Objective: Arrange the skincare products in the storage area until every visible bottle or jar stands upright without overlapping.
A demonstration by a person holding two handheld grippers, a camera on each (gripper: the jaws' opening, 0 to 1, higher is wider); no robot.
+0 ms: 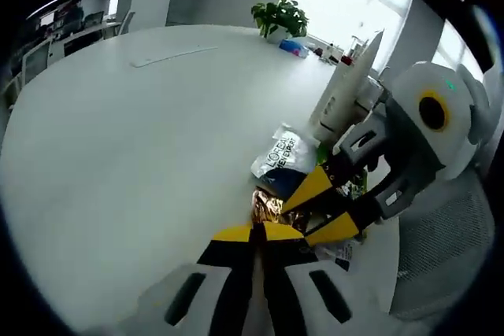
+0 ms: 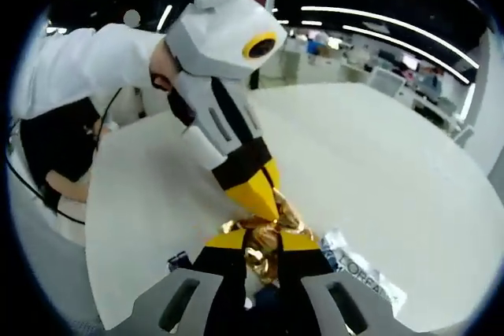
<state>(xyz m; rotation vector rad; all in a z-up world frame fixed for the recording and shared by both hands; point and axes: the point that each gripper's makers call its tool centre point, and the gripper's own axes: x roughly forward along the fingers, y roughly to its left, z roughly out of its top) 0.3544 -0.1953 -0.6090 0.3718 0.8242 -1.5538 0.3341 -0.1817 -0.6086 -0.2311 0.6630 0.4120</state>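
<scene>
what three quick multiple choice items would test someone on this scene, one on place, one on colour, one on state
1. Where does the L'Oreal sachet lie?
A. on the white table
B. on a chair
C. on a shelf

2. What colour is the crinkled foil packet?
A. blue
B. gold
C. green

3. How do the left gripper jaws stand?
A. wide apart
C. closed together at the foil packet
B. holding a bottle

Answers: 1 A, it rests flat on the tabletop; 2 B, shiny gold foil shows between the yellow tips of the right gripper; 3 C, the tips meet with no gap.
</scene>
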